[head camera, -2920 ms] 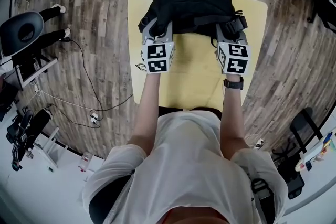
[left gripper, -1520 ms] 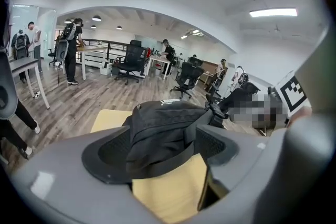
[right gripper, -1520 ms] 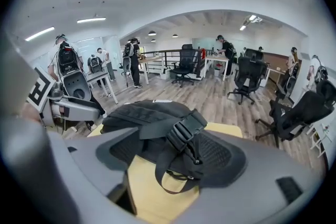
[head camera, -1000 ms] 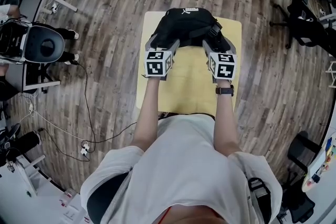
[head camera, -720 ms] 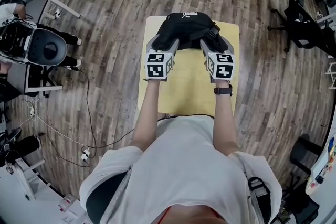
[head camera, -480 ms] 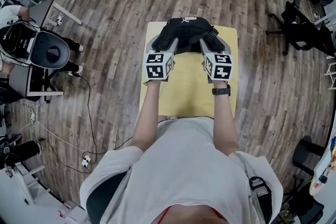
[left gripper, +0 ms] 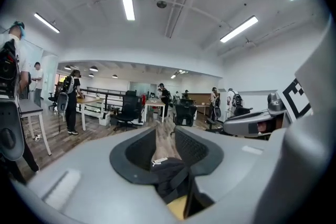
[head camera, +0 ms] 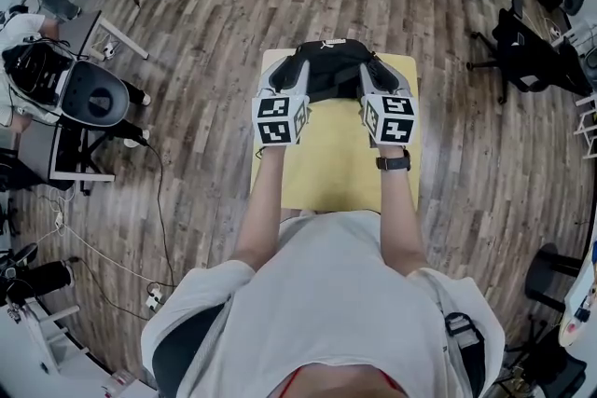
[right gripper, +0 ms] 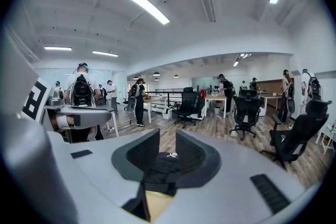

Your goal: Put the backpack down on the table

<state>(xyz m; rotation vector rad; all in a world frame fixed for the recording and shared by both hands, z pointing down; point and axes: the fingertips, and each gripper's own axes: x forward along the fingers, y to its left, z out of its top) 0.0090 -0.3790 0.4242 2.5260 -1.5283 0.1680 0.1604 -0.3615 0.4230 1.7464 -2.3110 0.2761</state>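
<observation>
Black fabric backpack (head camera: 328,75) is showing only through the narrow gaps between the jaws, not caught in them. The jaws of the left gripper (left gripper: 167,136) and the right gripper (right gripper: 167,148) have just been closing, yet both are pinching nothing. The bag is lying flat at the far end of the pale yellow rectangular table (head camera: 326,172), with both grippers hovering over its near corners. Judging by this, the placing is looking finished; only drawing the hands clear is remaining.
</observation>
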